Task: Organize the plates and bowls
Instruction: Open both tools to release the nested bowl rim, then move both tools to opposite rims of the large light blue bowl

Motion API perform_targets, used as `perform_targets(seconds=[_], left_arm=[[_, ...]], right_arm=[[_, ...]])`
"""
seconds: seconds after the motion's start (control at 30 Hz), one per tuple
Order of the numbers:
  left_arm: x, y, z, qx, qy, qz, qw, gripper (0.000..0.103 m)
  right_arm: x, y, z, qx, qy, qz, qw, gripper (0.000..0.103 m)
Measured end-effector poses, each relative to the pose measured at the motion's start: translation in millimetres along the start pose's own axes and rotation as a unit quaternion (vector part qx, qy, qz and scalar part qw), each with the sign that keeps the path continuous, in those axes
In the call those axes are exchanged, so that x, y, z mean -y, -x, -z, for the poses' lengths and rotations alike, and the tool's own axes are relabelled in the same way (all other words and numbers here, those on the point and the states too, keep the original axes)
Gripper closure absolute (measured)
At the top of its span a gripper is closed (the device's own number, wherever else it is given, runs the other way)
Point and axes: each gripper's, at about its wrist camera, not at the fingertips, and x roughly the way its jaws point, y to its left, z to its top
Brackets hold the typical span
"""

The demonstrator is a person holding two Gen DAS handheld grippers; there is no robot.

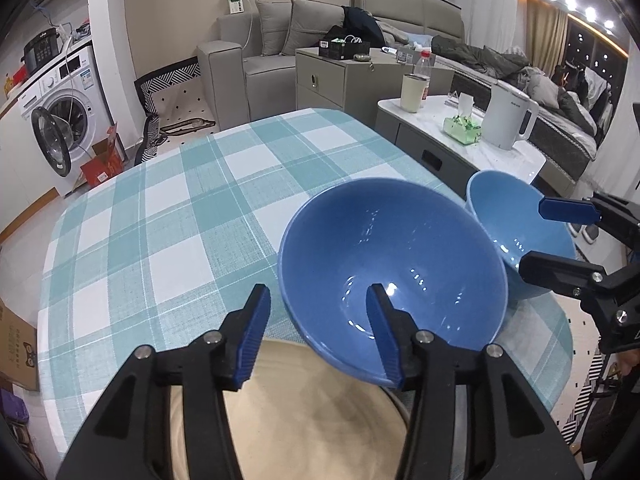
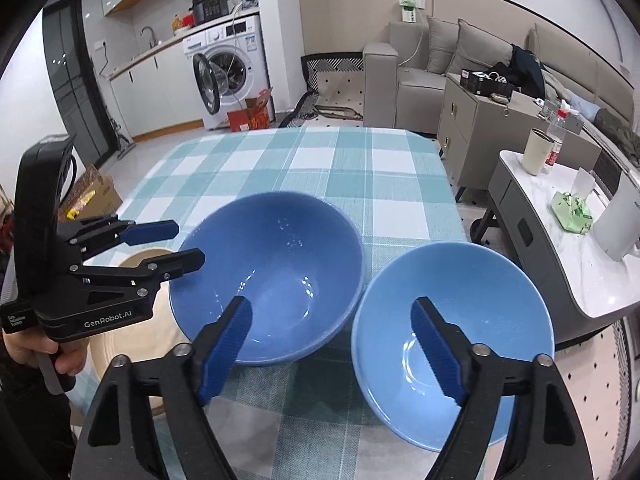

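A dark blue bowl sits on the checked tablecloth, and its near rim overlaps a beige plate. My left gripper is open and straddles that rim, one finger inside the bowl and one outside, with the pads clear of it. A light blue bowl stands just to the right, near the table's edge. My right gripper is wide open. One of its fingers hangs inside the light bowl and the other over the dark bowl.
A low white-topped side table stands right of the table with a white kettle, a cup and a green tissue pack. A grey cabinet, a sofa and a washing machine lie beyond. Cardboard boxes are on the floor at left.
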Motion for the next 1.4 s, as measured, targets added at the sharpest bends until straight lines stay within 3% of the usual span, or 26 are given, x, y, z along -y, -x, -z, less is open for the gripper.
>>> perform_targets(seconds=[0.03,0.1,0.13,0.17,0.23,0.9,1.4], left_arm=[[0,1,-1,0.001,0.004,0.006,1.0,0.051],[1,3,-3,0.004,0.008,0.019,0.9998,0.035],[1,5,-3,0.01,0.01,0.021,0.9997,0.014],[2,8,-3,0.022,0.011,0.019,0.9995,0.003],[7,15,-5,0.045,0.004,0.017,0.9988,0.003],[50,16,-24,0.052,-0.015,0.039,0.9978,0.003],[96,-3,-47,0.04,-0.062,0.039,0.9965,0.003]], right_arm=[[3,3,1,0.004,-0.007,0.002,1.0,0.013],[9,8,2,0.009,-0.02,0.005,1.0,0.009],[11,10,3,0.011,-0.023,0.004,1.0,0.007],[14,12,4,0.014,-0.028,0.004,1.0,0.004],[18,17,7,0.019,-0.036,0.004,0.999,0.002],[80,61,58,0.057,-0.144,0.05,0.987,0.001],[124,63,73,0.037,-0.194,0.055,0.979,0.001]])
